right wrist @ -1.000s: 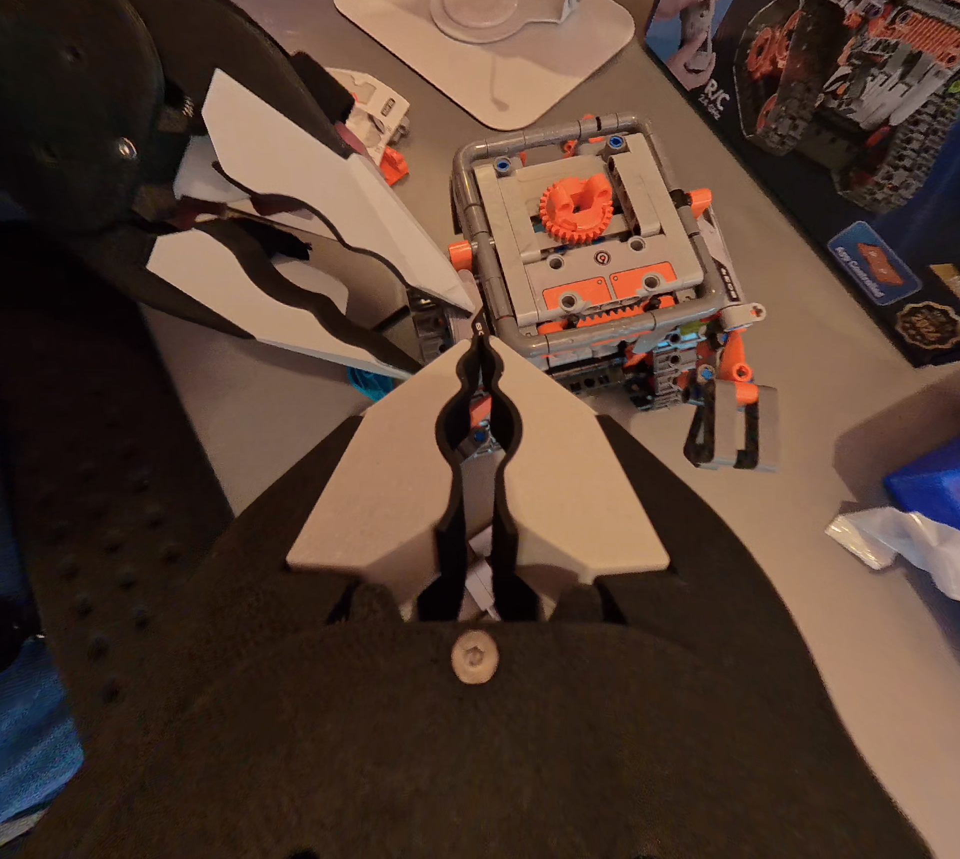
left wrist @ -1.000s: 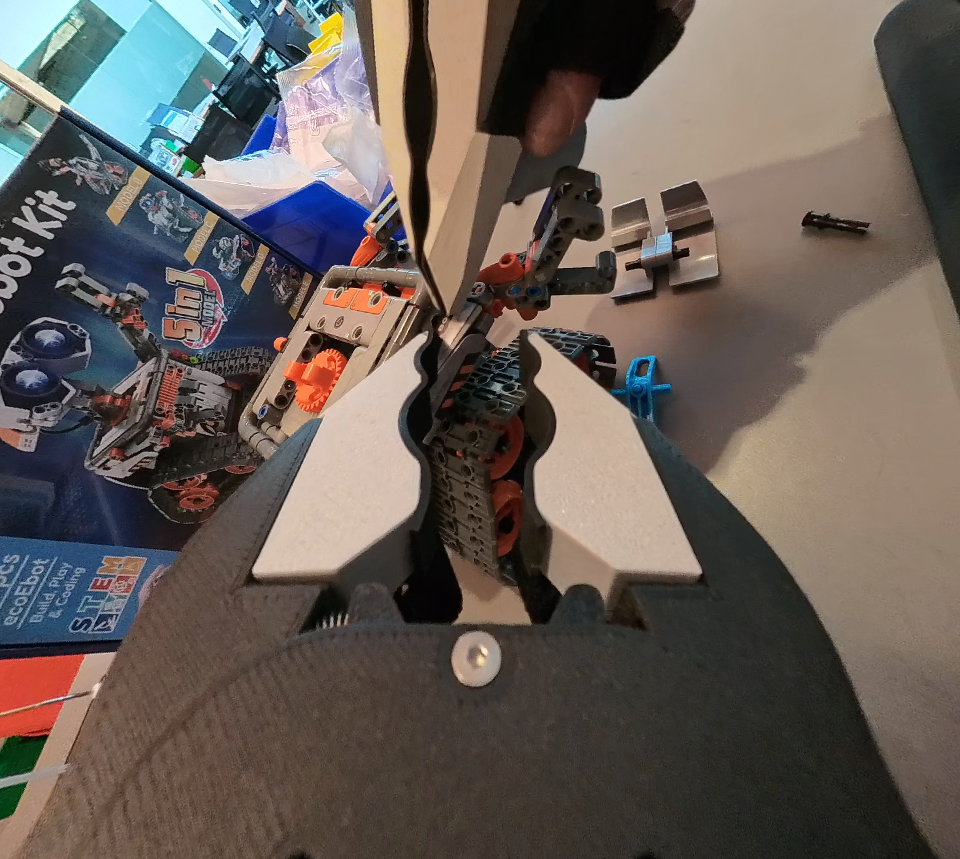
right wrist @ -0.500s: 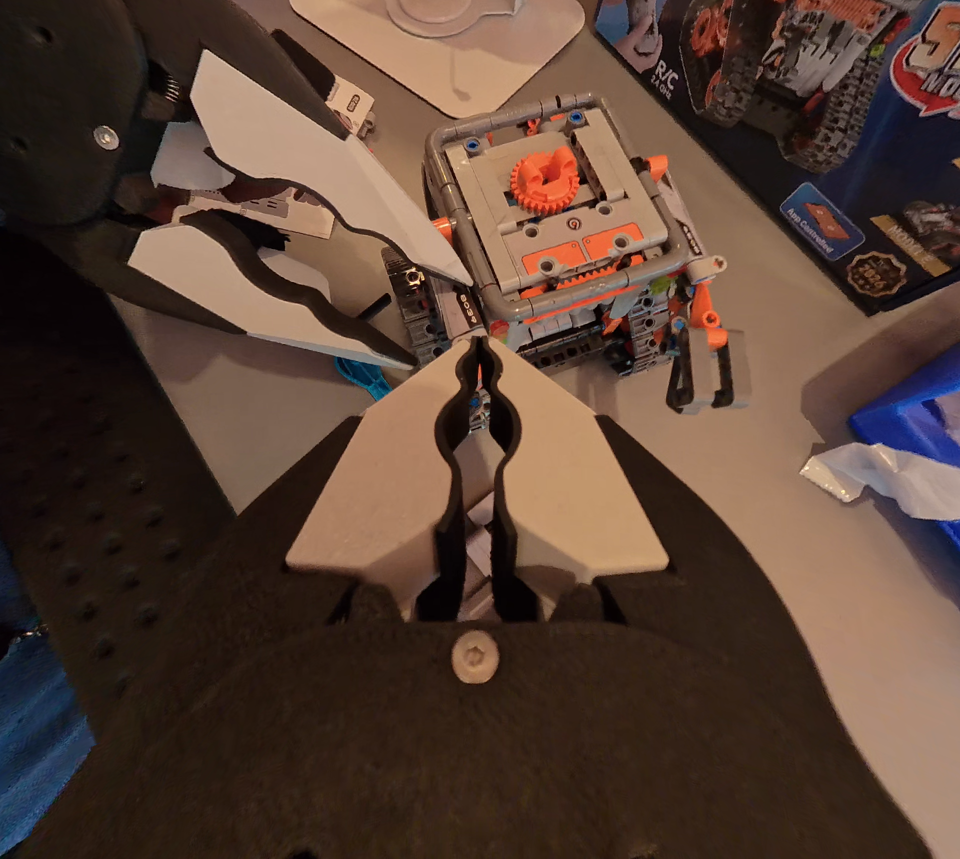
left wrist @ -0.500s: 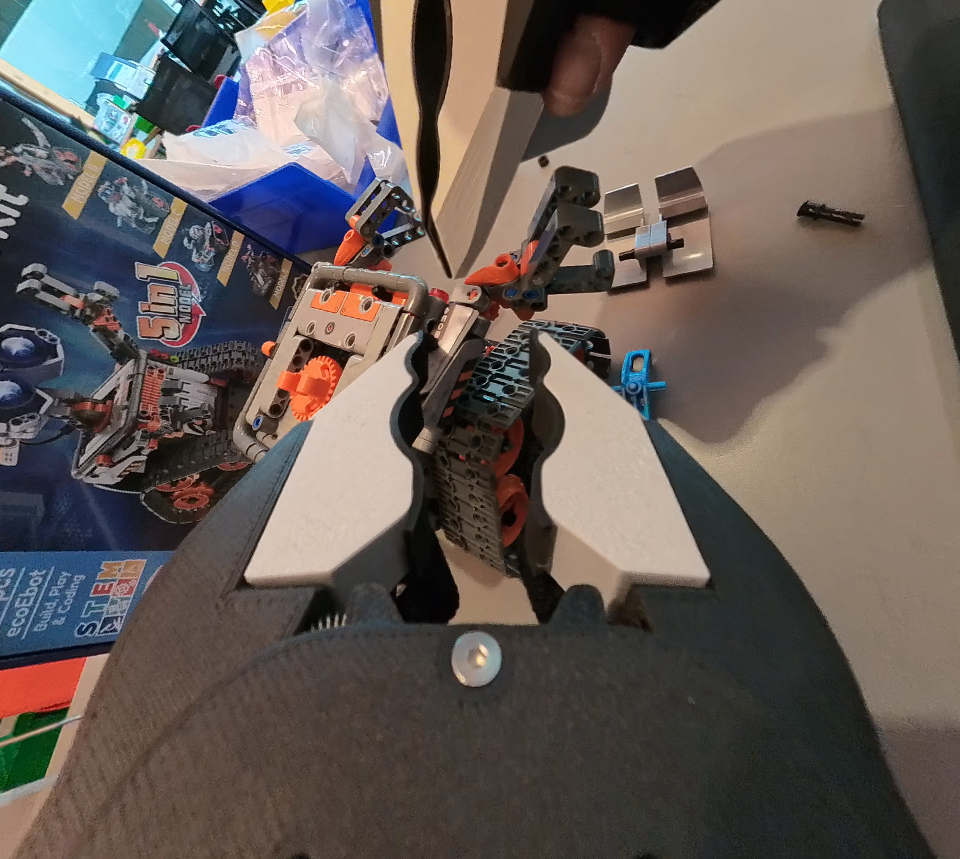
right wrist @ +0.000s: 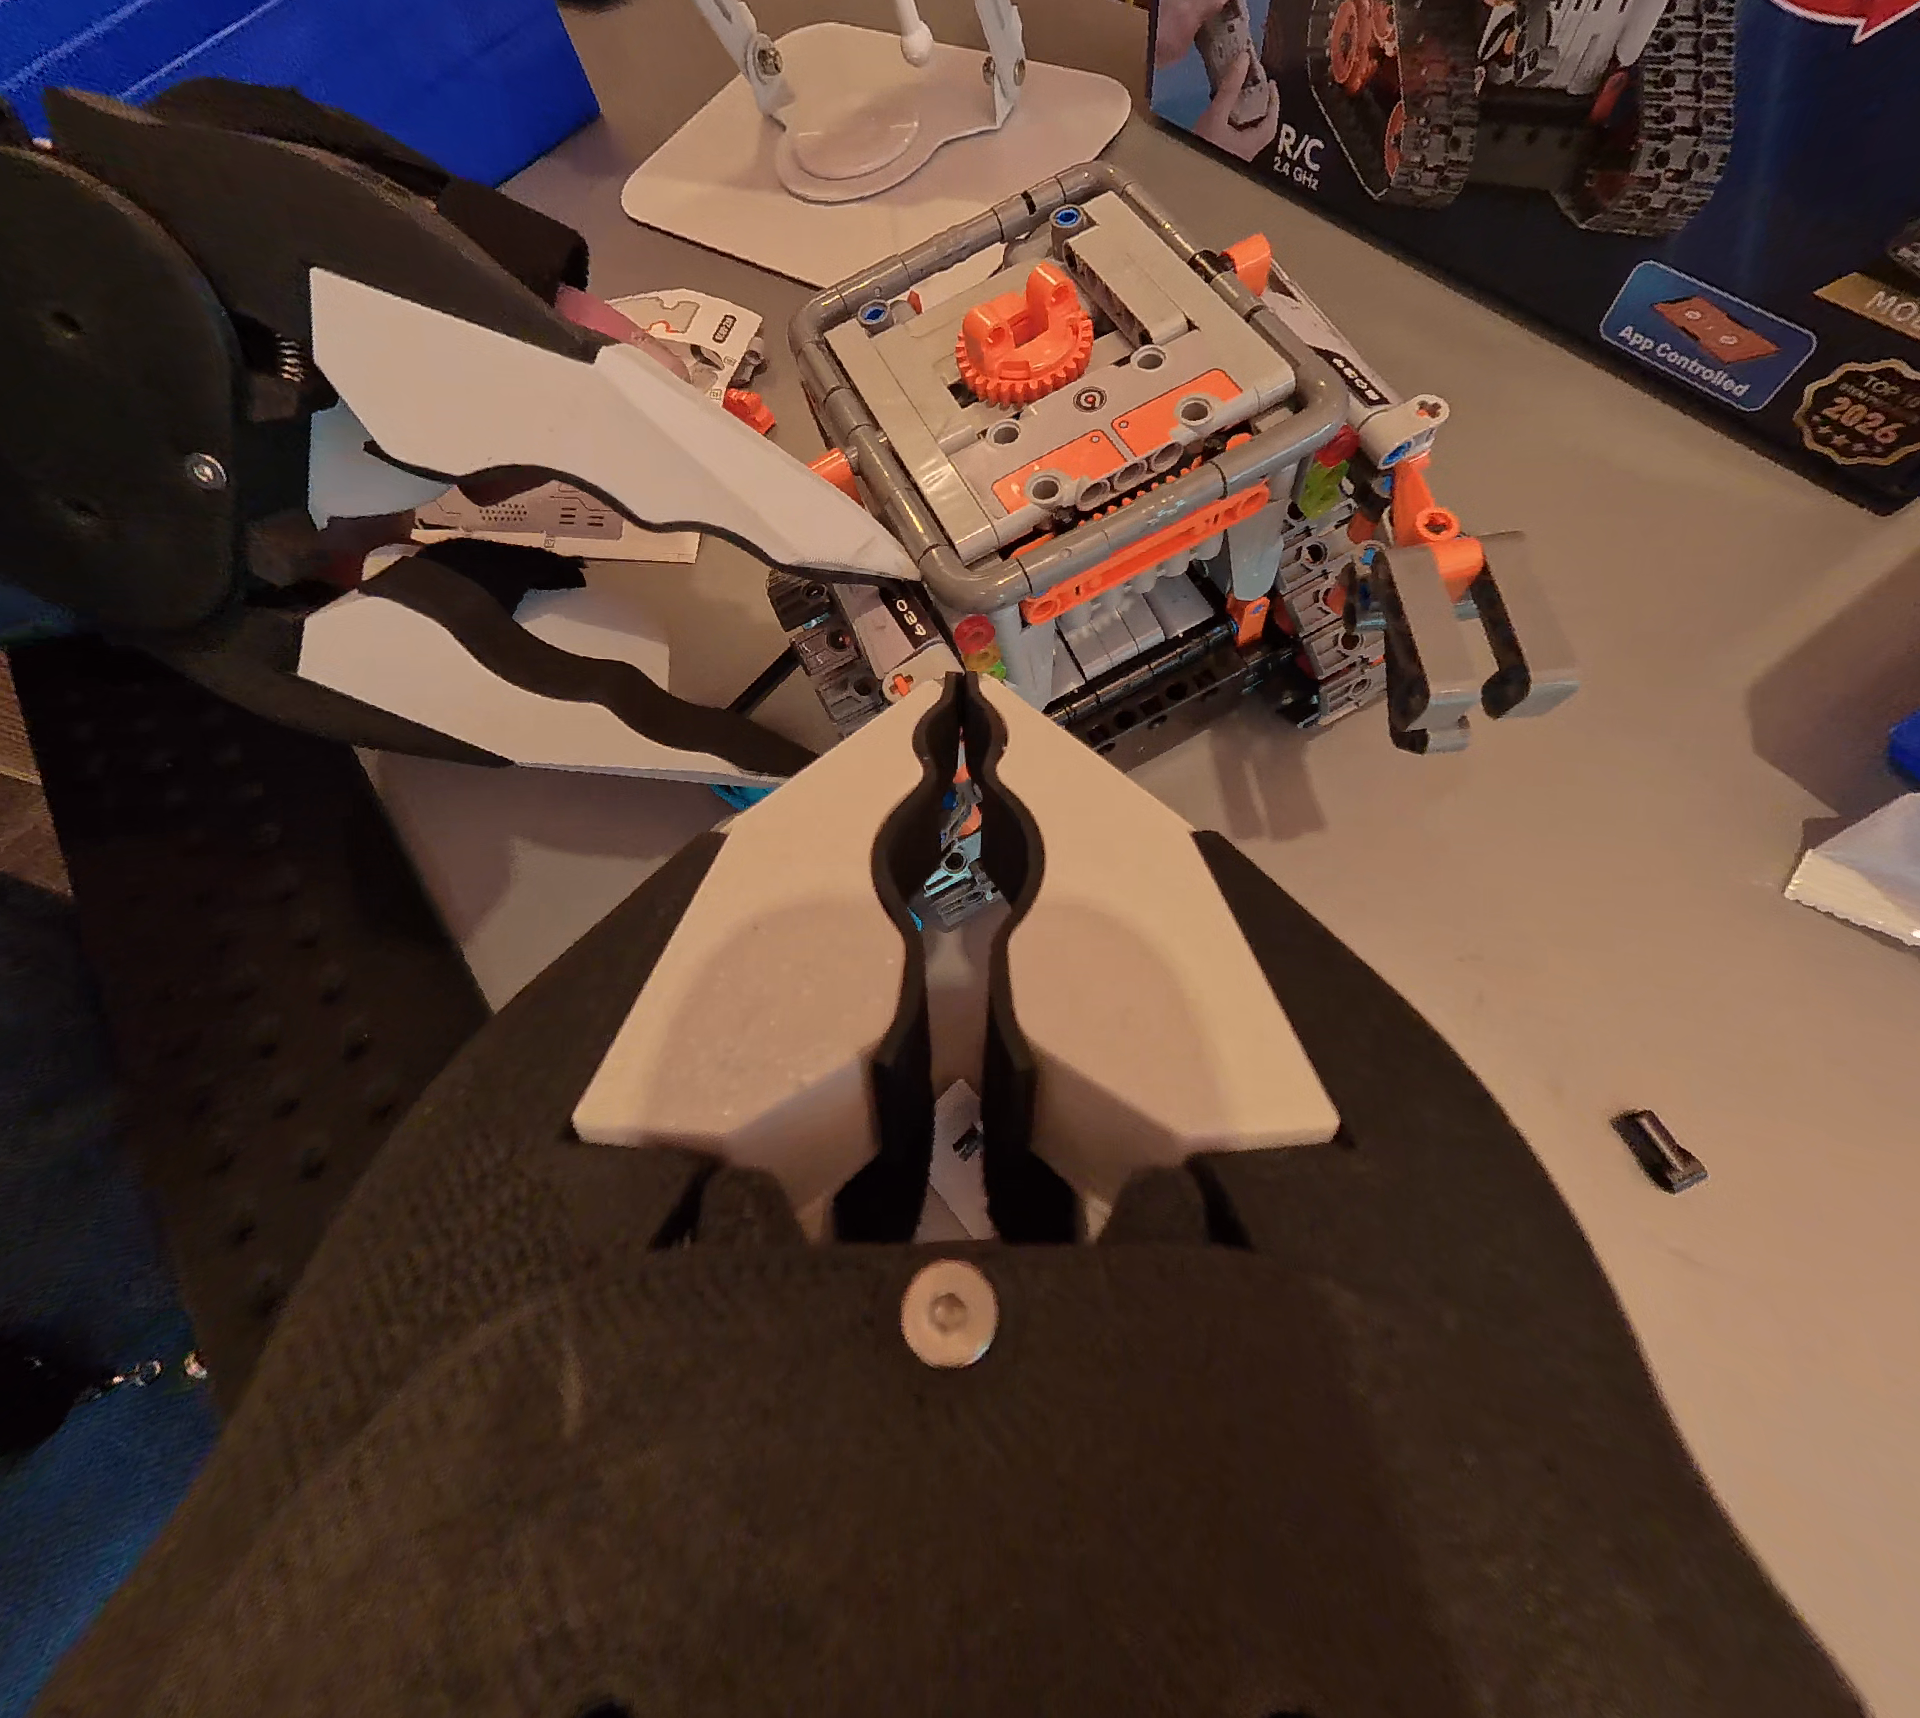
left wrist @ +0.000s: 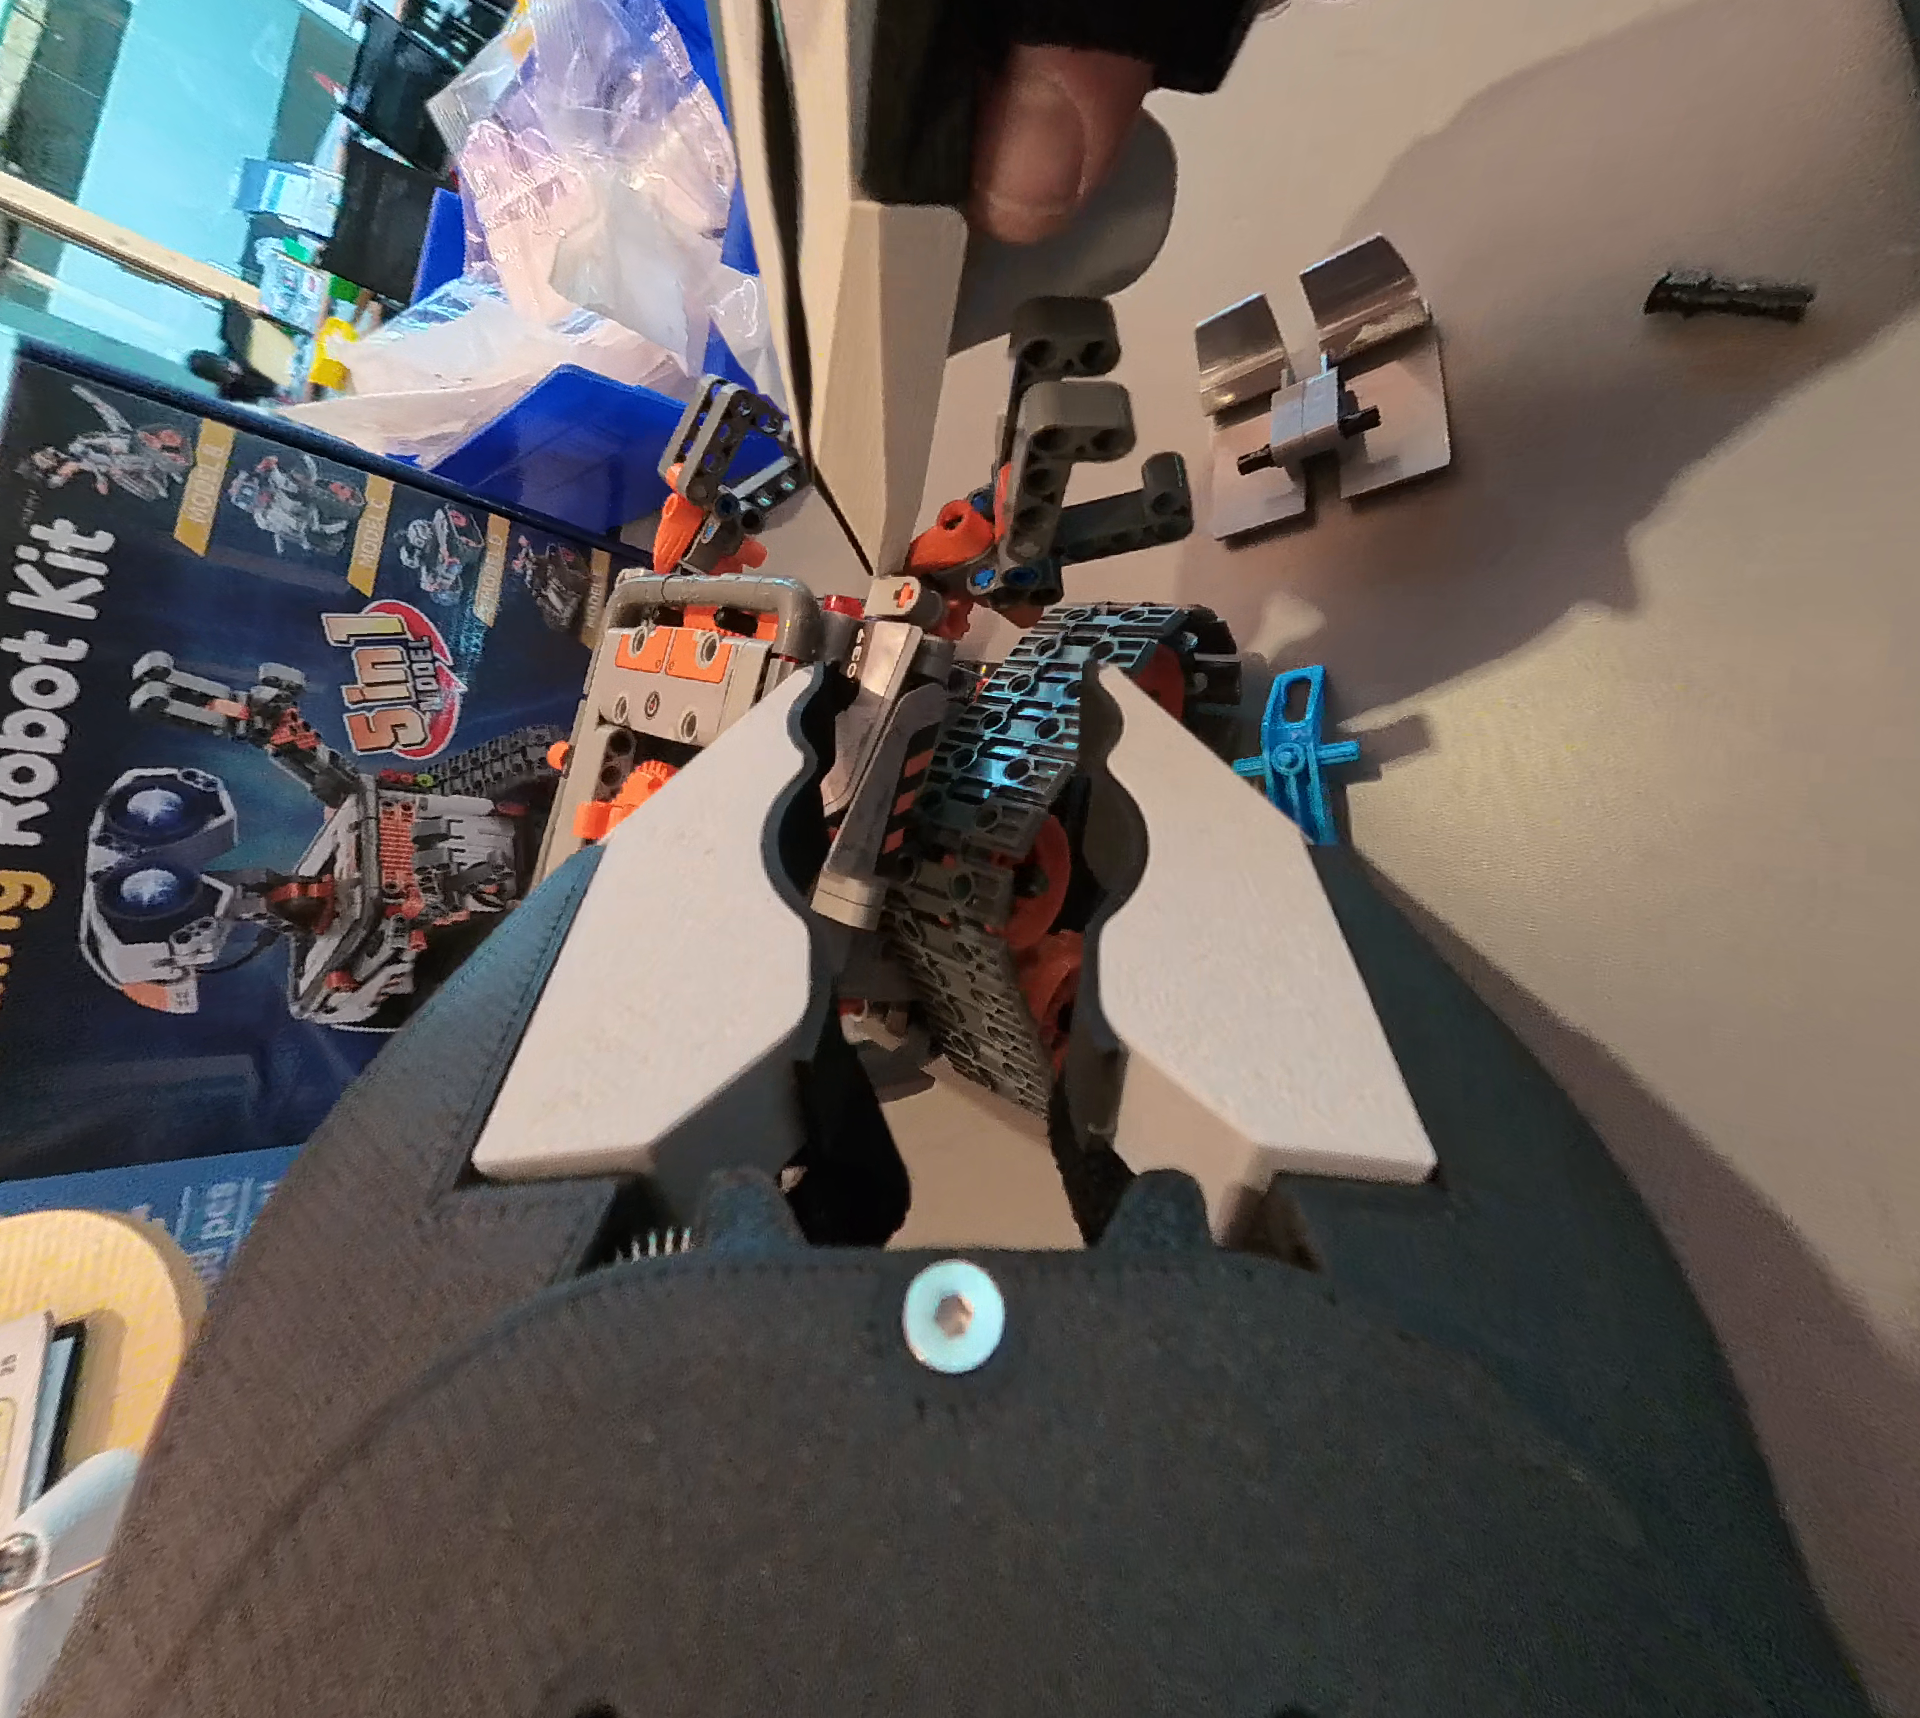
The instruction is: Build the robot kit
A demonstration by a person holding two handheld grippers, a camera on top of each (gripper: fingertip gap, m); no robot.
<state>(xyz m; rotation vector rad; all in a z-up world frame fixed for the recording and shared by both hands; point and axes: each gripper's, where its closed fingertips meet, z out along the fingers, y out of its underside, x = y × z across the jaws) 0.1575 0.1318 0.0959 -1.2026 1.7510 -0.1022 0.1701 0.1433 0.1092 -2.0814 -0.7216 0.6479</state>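
Close in, the left tongs (left wrist: 951,712) stand spread around the track side of the brick-built robot vehicle (right wrist: 1091,463), though contact is hard to judge. The right tongs (right wrist: 964,681) are pressed together at the model's near corner; whether they pinch a small part there is hidden. Only the left wrist view shows the blue piece (left wrist: 1291,759) and grey plates (left wrist: 1320,401) on the desk (left wrist: 1610,837); only the right shows the white stand (right wrist: 883,141).
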